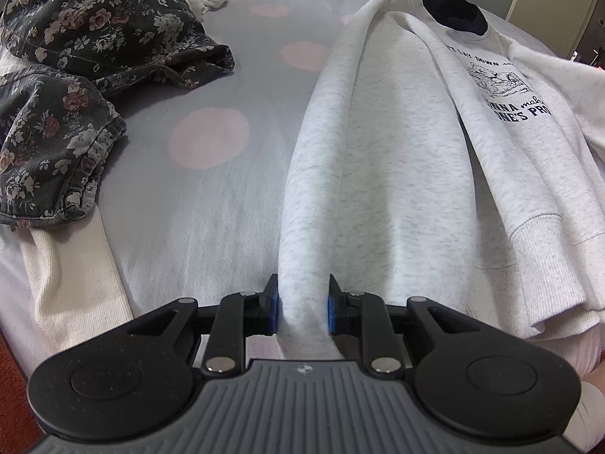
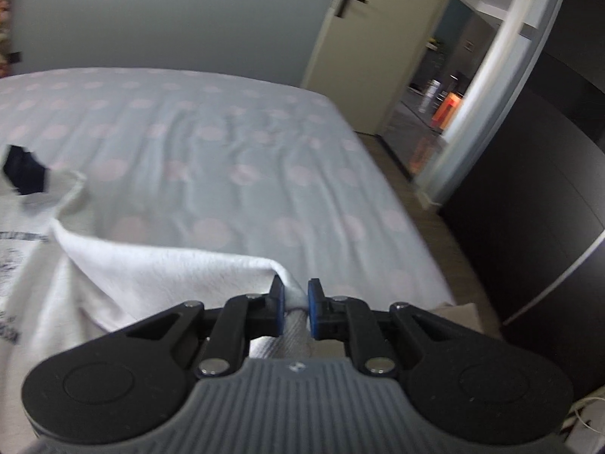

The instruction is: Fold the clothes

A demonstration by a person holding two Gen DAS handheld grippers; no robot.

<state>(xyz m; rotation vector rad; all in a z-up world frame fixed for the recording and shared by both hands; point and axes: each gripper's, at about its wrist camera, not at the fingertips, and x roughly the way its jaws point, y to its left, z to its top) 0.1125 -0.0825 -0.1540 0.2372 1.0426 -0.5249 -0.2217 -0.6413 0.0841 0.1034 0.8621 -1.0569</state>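
Left gripper (image 1: 302, 308) pinches a sweatshirt (image 1: 435, 174) sleeve (image 1: 321, 174) taut along the bed (image 1: 211, 196); right gripper (image 2: 296, 308) clamps, seemingly, the other sleeve for folding inward.

Sweatshirt (image 1: 435, 174) on bed (image 1: 211, 196), floral garment (image 1: 75, 56) to its left

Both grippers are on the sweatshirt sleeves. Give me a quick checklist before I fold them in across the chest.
1. Left gripper shut on the left sleeve: ok.
2. Right gripper shut on the right sleeve: ok.
3. Sweatshirt lying print side up: ok.
4. Bed bare beside the sweatshirt: ok.
5. Floral garment away from the sweatshirt: ok.
6. Right sleeve free of twist: cannot tell.
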